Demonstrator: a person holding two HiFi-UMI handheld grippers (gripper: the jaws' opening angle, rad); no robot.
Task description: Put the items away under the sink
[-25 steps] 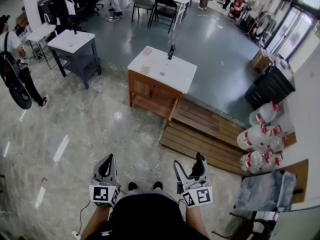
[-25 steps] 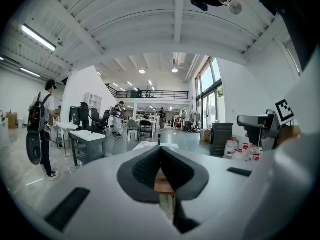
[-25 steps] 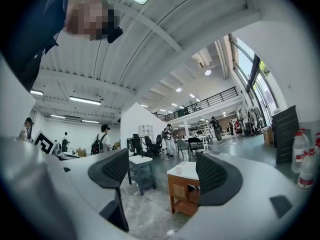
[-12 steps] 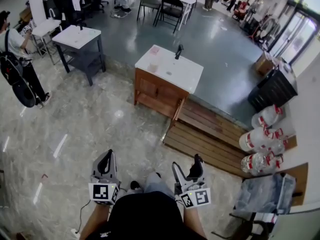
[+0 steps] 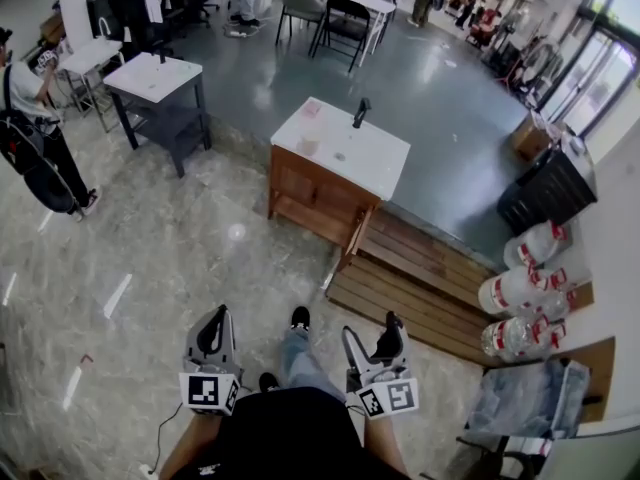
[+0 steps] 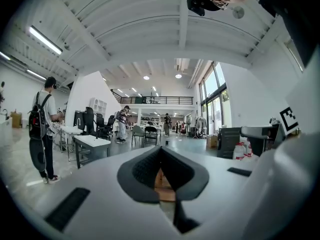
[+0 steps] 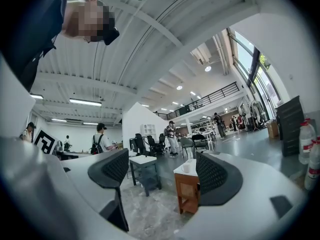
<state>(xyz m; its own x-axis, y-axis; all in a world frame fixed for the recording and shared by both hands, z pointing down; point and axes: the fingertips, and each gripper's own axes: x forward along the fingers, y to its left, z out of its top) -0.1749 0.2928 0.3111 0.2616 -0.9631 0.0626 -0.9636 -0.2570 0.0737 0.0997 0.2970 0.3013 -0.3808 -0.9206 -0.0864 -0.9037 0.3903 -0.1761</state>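
Left gripper [image 5: 216, 316] clenched, right gripper [image 5: 372, 328] released (both empty) — sink cabinet [image 5: 335, 168] runs left-right ahead, faucet [image 5: 361, 111] rearward.

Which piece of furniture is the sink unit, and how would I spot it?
Find the slatted wooden platform on the floor ahead. The sink unit stands at its far left corner. Unlike the dark-framed white-topped table left of it, it has a brown wooden body and a black tap.
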